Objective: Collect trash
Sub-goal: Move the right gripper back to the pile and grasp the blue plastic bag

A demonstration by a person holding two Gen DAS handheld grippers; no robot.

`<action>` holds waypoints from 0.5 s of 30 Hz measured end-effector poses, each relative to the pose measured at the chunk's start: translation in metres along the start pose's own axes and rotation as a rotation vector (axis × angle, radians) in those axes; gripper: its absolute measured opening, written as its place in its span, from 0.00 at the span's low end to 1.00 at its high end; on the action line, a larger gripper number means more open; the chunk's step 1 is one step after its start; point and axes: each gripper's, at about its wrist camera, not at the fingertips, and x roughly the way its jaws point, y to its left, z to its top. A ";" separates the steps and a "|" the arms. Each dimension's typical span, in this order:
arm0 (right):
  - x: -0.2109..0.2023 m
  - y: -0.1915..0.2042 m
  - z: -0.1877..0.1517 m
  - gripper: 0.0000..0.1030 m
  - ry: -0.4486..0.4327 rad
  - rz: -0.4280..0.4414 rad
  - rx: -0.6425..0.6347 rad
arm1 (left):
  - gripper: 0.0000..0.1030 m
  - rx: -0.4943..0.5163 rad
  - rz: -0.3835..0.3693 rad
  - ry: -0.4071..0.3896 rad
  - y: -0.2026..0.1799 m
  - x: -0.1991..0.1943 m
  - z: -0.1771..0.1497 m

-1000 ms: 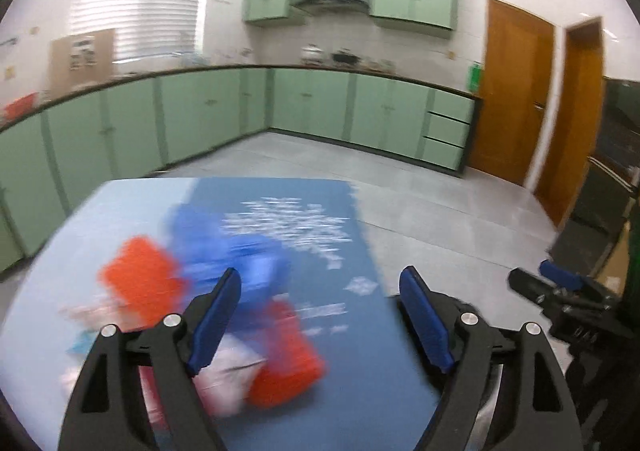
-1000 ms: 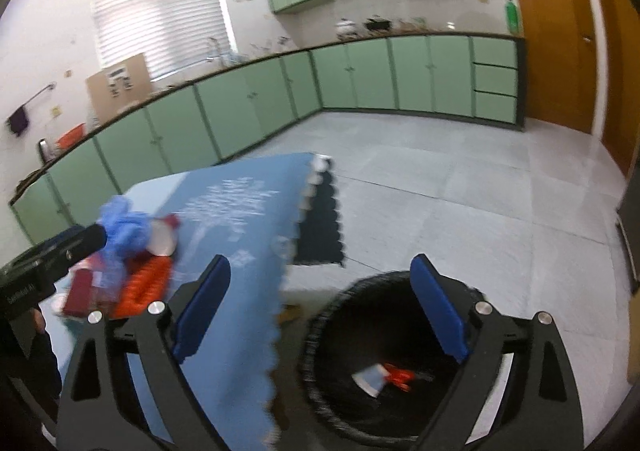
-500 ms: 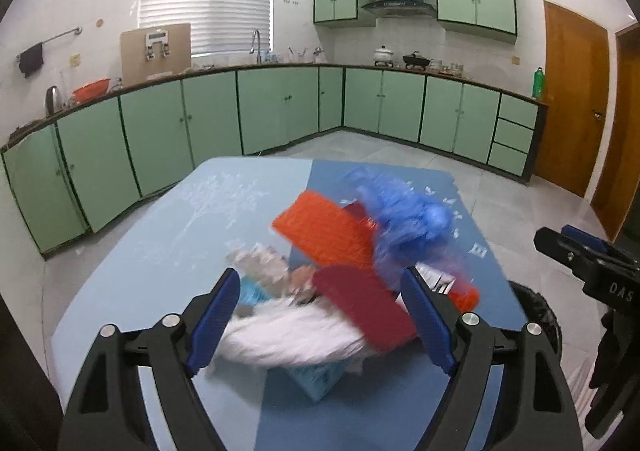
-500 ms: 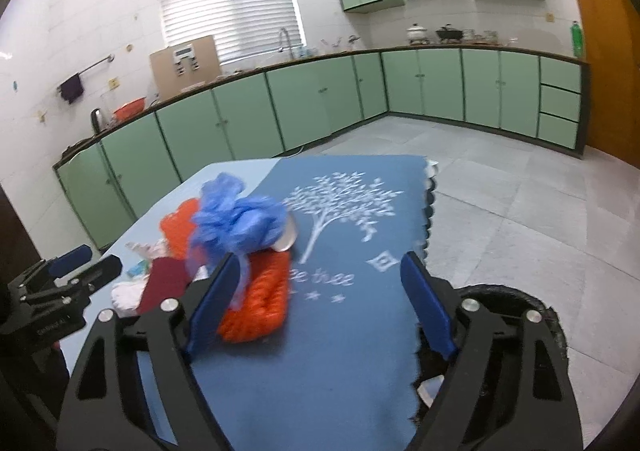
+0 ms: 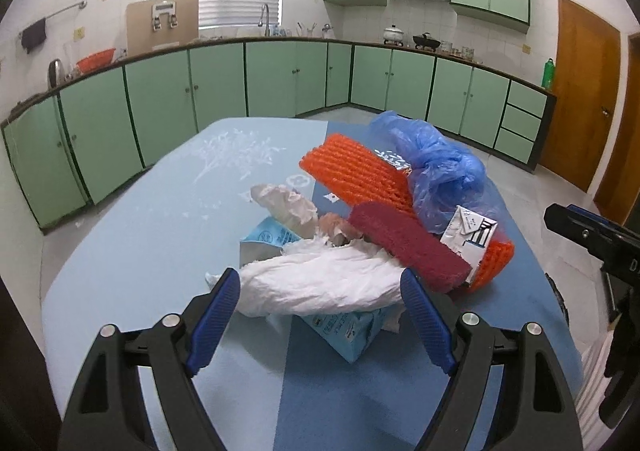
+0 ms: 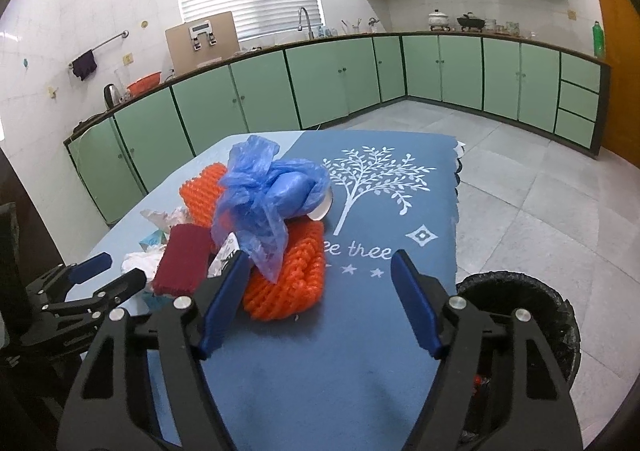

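Note:
A pile of trash lies on the blue table point(image 5: 132, 251). It holds a white crumpled bag point(image 5: 320, 283), a dark red sponge point(image 5: 404, 243), orange foam netting point(image 5: 356, 171), a blue plastic bag point(image 5: 436, 171), a light blue carton point(image 5: 344, 335) and crumpled tissue point(image 5: 284, 203). My left gripper point(image 5: 320, 315) is open, with the white bag just ahead between its fingers. My right gripper point(image 6: 320, 299) is open and empty, close to the orange netting point(image 6: 288, 283) and blue bag point(image 6: 268, 195). The black-lined trash bin point(image 6: 520, 311) stands on the floor right of the table.
Green cabinets point(image 5: 280, 79) line the far walls of the kitchen. Wooden doors point(image 5: 580, 91) are at the right. The tablecloth with a white tree print point(image 6: 376, 179) covers the table's right part. Tiled floor point(image 6: 540, 191) lies beyond the table.
Both grippers have swung from the bin side back over the table. The left now faces the trash pile up close, and the right has come nearer to the netting and blue bag.

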 end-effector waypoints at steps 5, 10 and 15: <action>0.011 0.006 0.013 0.67 -0.011 0.015 -0.014 | 0.78 -0.008 0.002 -0.026 0.001 -0.005 0.006; 0.032 0.015 0.026 0.67 -0.012 0.033 -0.031 | 0.78 -0.009 0.023 -0.053 0.003 0.001 0.018; 0.055 0.024 0.034 0.65 0.008 0.063 -0.029 | 0.78 -0.031 0.046 -0.067 0.012 0.008 0.031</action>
